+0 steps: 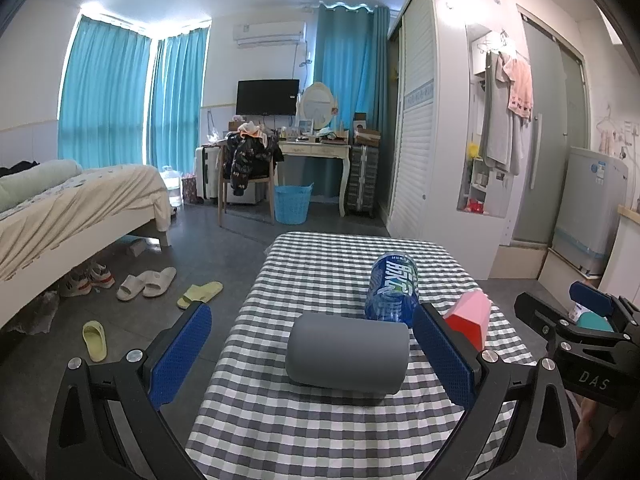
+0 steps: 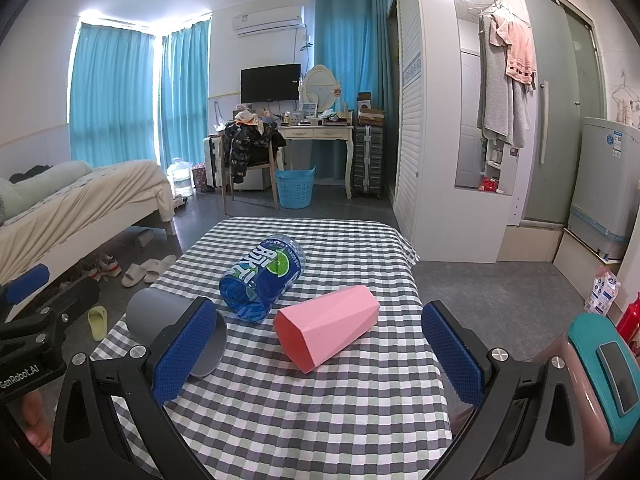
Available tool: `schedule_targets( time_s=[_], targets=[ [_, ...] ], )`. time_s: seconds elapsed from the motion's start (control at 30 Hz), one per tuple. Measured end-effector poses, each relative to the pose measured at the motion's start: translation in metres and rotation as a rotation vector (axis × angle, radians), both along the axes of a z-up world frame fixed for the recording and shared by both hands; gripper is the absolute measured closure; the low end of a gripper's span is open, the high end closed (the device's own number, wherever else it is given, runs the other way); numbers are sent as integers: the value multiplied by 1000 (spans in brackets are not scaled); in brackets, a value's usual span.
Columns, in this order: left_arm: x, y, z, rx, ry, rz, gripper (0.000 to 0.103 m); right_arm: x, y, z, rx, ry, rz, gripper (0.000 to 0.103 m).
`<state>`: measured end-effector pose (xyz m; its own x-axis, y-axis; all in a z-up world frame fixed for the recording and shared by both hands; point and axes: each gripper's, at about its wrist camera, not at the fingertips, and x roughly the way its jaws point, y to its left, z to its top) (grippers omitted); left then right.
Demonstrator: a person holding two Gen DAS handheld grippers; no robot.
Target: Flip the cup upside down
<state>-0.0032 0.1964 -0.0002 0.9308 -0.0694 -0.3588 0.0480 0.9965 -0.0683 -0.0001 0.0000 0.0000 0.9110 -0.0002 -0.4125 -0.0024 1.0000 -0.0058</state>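
Left wrist view shows the left gripper spread wide around a grey cup lying on its side on the checked table, its pads apart from the cup. Right wrist view has the right gripper equally wide, empty, facing a pink cup on its side, with a cut blue bottle lying just beyond, to the left.

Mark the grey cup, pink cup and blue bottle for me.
grey cup (image 1: 348, 354), left wrist view, middle of its side wall.
pink cup (image 2: 328, 326), right wrist view, middle of its faceted side.
blue bottle (image 2: 262, 282), right wrist view, on its label.
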Motion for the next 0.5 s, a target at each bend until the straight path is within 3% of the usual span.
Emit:
schedule_targets(
  time_s=[0.5],
  targets=[
    [0, 0, 0, -2, -2, 1, 0, 0, 0, -1, 2, -6, -2, 0]
  ],
)
